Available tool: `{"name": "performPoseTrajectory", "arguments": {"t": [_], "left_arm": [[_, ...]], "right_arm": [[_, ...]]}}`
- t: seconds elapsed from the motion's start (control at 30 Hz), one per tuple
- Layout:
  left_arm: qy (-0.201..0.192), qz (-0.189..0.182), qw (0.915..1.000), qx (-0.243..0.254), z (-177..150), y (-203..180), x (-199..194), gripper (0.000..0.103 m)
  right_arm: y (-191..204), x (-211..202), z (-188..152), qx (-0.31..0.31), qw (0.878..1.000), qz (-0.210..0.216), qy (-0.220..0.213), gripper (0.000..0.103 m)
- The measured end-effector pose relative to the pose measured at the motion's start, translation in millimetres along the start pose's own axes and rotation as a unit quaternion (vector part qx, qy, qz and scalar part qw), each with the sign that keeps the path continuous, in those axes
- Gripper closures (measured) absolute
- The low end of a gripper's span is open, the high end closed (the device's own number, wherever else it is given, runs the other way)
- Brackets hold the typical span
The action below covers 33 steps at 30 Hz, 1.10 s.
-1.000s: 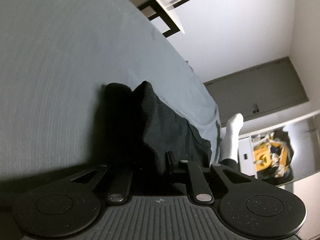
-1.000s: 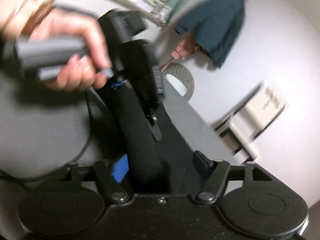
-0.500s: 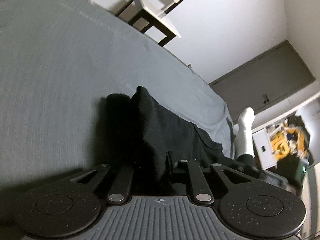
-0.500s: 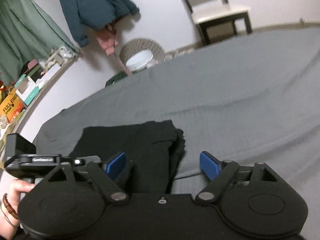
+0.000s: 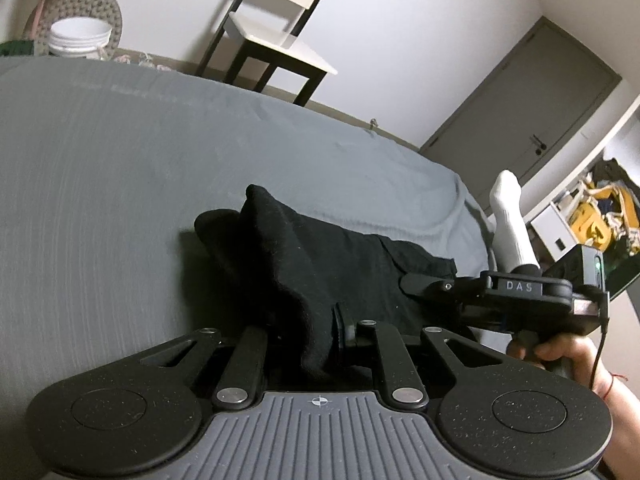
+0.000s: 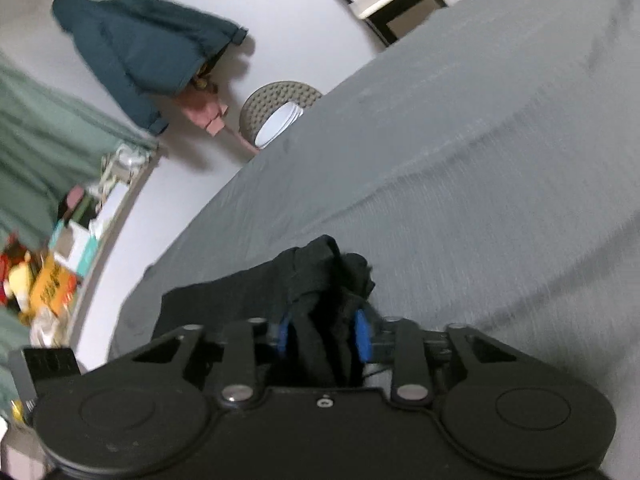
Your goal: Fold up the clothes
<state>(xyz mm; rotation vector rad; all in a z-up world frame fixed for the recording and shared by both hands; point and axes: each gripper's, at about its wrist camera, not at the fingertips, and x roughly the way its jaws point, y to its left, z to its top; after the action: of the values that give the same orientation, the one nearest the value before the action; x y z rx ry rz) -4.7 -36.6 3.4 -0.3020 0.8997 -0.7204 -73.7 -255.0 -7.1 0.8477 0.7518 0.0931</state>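
The black garment (image 5: 320, 256) lies partly folded on the grey bed (image 5: 100, 184), its long axis running from the bunched end at the left gripper (image 5: 316, 344) away to the right toward the right gripper (image 6: 322, 332); half a second ago the right gripper stood open over the cloth and now pinches a bunched edge between its blue pads, though blur leaves the exact hem uncertain. The left gripper remains clamped on the near fold, so both ends are held, which suggests a fold in progress.
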Motion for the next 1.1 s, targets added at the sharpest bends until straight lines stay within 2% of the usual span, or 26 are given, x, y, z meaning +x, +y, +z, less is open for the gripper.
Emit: {"name": "performPoseTrajectory", "arguments": {"t": [0.1, 0.23, 0.43, 0.6, 0.83, 0.93, 1.0, 1.03, 1.1], "left_arm": [[-0.009, 0.010, 0.9998, 0.012, 5.1, -5.9, -6.7, 0.089], [-0.044, 0.035, 0.9983, 0.018, 16.6, -1.2, -35.1, 0.089], [-0.104, 0.090, 0.9904, 0.011, 48.3, 29.4, -89.5, 0.089], [-0.141, 0.152, 0.9782, 0.011, 73.3, 83.0, -138.7, 0.089], [-0.165, 0.192, 0.9659, -0.054, 81.9, 177.8, -152.5, 0.089], [-0.160, 0.225, 0.9595, -0.058, 76.0, 194.7, -144.4, 0.089], [-0.153, 0.251, 0.9554, -0.032, 76.4, 198.5, -132.8, 0.089], [-0.141, 0.254, 0.9569, -0.005, 74.2, 196.0, -125.9, 0.089], [-0.125, 0.272, 0.9539, 0.022, 78.7, 196.1, -112.0, 0.089]], "right_arm": [[15.8, -4.0, -2.8, -0.016, 1.000, 0.000, -0.013, 0.086], [50.6, -6.7, -3.3, -0.053, 0.998, 0.010, -0.031, 0.088], [121.6, 34.3, 2.6, -0.080, 0.995, 0.049, -0.033, 0.089], [173.6, 90.7, 14.4, -0.074, 0.994, 0.085, -0.010, 0.089], [222.0, 183.7, 18.0, -0.088, 0.992, 0.083, 0.030, 0.089], [231.7, 207.6, 18.1, -0.103, 0.991, 0.072, 0.035, 0.089], [234.6, 220.9, 17.7, -0.110, 0.991, 0.063, 0.038, 0.089], [234.3, 226.3, 17.3, -0.111, 0.991, 0.058, 0.039, 0.089], [232.5, 235.5, 16.5, -0.112, 0.992, 0.049, 0.041, 0.089]]}}
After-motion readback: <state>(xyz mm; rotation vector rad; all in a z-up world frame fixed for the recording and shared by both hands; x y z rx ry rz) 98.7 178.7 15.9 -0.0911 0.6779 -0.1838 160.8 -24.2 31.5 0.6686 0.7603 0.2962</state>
